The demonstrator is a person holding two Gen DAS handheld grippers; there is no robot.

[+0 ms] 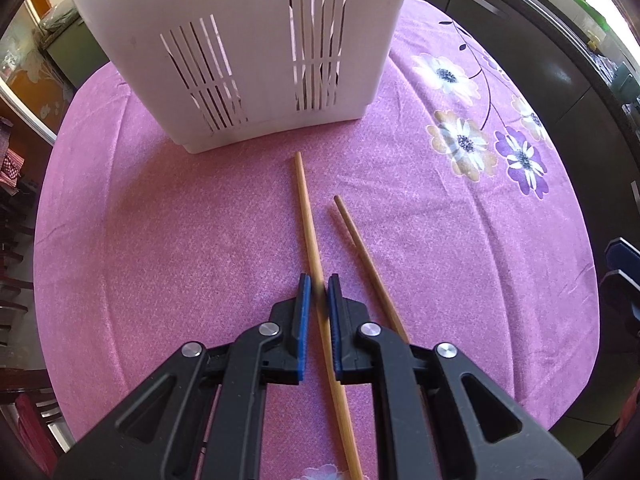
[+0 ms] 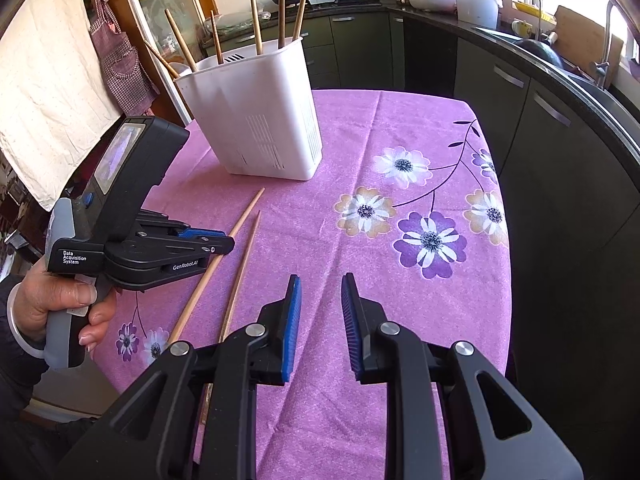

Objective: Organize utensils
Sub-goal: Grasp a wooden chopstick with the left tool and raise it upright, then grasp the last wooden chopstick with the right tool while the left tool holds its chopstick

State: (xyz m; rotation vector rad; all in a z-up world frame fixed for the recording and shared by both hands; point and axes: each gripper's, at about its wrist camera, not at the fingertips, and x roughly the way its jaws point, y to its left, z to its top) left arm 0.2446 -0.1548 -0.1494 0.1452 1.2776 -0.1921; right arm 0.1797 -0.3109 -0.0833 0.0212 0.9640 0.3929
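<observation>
Looking down your left wrist cam first: your left claw (image 1: pixel 318 300) is pinching one chopstick (image 1: pixel 310 232), blue pads (image 1: pixel 304 312) tight on both sides of the shaft. That stick runs from under the claw out toward the white slotted utensil basket (image 1: pixel 240 52), tip stopping just short of the basket's base. A second chopstick (image 1: pixel 366 260) lies flat on the pink floral cloth (image 1: pixel 160 240) covering the counter, just right of the held one and angled away from it, w/ its near end passing under the right side of the claw. Basket stands upright at the far side of the cloth.

Right wrist cam next: your right claw (image 2: pixel 320 312) is spread a bit, w/ nothing btwn the pads, only pink cloth showing in the gap. It sits near, well apart from the basket (image 2: pixel 256 112). Your left hand (image 2: pixel 60 304) grips the left claw (image 2: pixel 224 242) at the left edge, its tips clamped on the chopstick (image 2: pixel 244 216). The loose chopstick (image 2: pixel 244 264) lies just right of it, almost parallel. Far off, the basket holds several chopsticks (image 2: pixel 256 16) standing up, leaning diff ways.
</observation>
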